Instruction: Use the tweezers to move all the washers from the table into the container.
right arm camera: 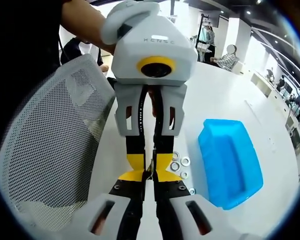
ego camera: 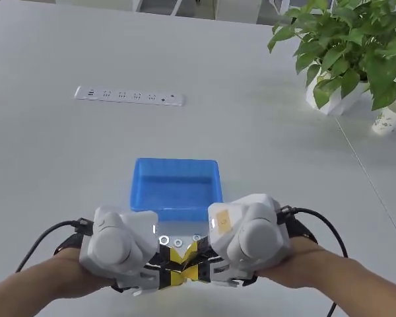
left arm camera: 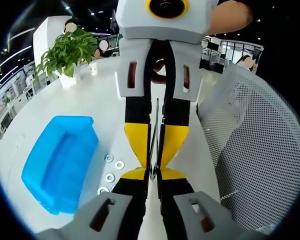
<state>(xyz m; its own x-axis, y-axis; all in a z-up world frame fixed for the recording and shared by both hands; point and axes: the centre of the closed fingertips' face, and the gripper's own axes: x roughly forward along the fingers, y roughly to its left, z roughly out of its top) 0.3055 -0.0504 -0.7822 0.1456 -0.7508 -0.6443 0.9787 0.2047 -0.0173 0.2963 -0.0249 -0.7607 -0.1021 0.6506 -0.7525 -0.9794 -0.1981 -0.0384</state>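
Low at the near table edge, my left gripper point(ego camera: 168, 269) and right gripper point(ego camera: 193, 261) meet tip to tip. Thin metal tweezers point(left arm camera: 153, 142) run along the right gripper's point(left arm camera: 154, 161) yellow-tipped jaws and end between the jaws of the left gripper point(left arm camera: 153, 174). Both pairs of jaws look shut on the tweezers. Several steel washers point(ego camera: 178, 244) lie on the white table just beyond the tips, between the grippers and the blue container point(ego camera: 177, 187). The washers point(left arm camera: 119, 164) point(right arm camera: 180, 165) sit beside the container point(left arm camera: 60, 160) point(right arm camera: 230, 160), which looks empty. The right gripper point(right arm camera: 150, 181) faces the left gripper point(right arm camera: 150, 169).
A white power strip point(ego camera: 129, 96) lies far back on the left. A potted plant point(ego camera: 346, 46) and a small cup point(ego camera: 385, 122) stand at the back right. A grey mesh chair point(left arm camera: 260, 150) point(right arm camera: 55, 145) is behind the grippers, off the table's near edge.
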